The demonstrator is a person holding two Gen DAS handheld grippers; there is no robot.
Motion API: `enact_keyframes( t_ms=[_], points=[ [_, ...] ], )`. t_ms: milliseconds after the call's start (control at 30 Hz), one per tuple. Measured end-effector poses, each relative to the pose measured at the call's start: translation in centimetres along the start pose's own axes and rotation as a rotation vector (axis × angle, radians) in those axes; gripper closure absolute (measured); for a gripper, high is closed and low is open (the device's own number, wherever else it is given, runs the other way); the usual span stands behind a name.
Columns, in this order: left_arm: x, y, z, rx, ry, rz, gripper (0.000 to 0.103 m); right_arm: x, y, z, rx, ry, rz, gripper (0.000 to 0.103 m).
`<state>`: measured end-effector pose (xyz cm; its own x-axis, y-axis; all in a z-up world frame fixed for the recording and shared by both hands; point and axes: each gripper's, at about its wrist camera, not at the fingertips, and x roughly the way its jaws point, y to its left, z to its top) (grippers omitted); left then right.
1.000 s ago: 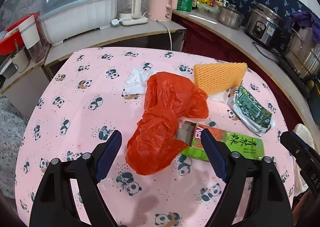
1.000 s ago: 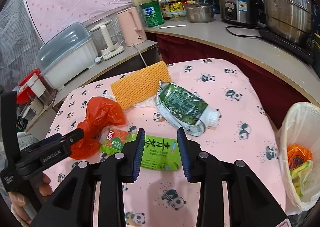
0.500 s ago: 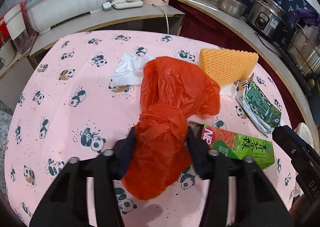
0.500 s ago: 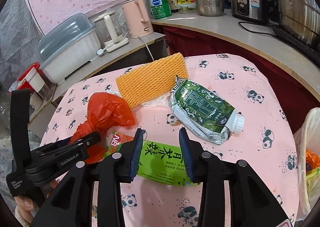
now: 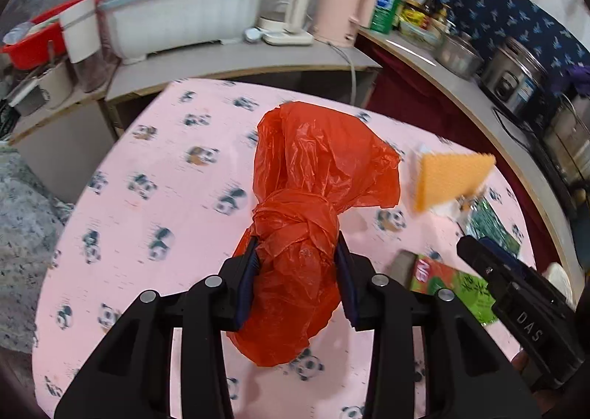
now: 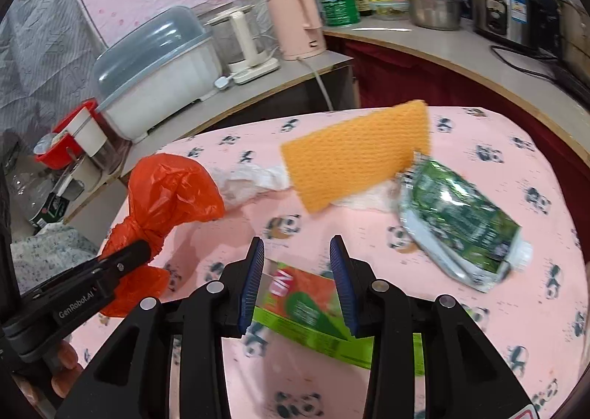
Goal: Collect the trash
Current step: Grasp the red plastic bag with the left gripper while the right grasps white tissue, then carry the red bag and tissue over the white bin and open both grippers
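My left gripper (image 5: 297, 282) is shut on a knotted red plastic bag (image 5: 313, 197) and holds it just above the pink panda tablecloth (image 5: 147, 197); the bag also shows in the right wrist view (image 6: 166, 190). My right gripper (image 6: 297, 282) is open, its fingers on either side of a green and orange carton (image 6: 313, 304) lying flat on the table. An orange foam net (image 6: 354, 157), a crumpled white tissue (image 6: 250, 179) and a green foil pouch (image 6: 461, 223) lie beyond it.
A counter behind the table holds a white dish box with a grey lid (image 5: 177, 9), a kettle (image 5: 287, 6), a pink jug (image 5: 343, 9), pots and a rice cooker (image 6: 505, 6). A red basin (image 5: 33, 46) stands at far left.
My left gripper closed on the red bag and lifted it off the table. My right gripper moved forward and down over the carton, still open.
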<state>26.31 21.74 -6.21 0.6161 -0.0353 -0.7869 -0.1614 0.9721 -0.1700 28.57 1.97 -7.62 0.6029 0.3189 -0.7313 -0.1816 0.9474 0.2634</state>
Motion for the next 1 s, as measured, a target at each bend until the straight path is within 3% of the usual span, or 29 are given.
enact_keyframes(
  t_ms=[300,467,633,733,867,1000],
  points=[
    [1.5,2.8,3.4,-0.045,-0.040,0.095,0.067,5.6,3.8,3.4,-0.017,0.034,0.071,0.066],
    [3.1,3.6,5.2,-0.075,-0.044,0.107,0.067,9.2,5.0,5.5,-0.031,0.052,0.068,0.066],
    [4.8,3.7,5.7,-0.086,-0.025,0.105,0.067,13.0,4.4,6.0,-0.001,0.126,0.057,0.066],
    [5.5,3.4,5.3,-0.083,-0.006,0.095,0.067,13.9,3.9,5.4,0.010,0.145,0.056,0.072],
    [5.6,2.8,4.5,-0.075,0.010,0.082,0.067,13.5,3.3,4.7,0.006,0.151,0.044,0.090],
    [4.8,2.0,3.5,-0.063,0.015,0.067,0.067,11.9,2.8,3.2,0.005,0.159,0.057,0.093]
  ],
)
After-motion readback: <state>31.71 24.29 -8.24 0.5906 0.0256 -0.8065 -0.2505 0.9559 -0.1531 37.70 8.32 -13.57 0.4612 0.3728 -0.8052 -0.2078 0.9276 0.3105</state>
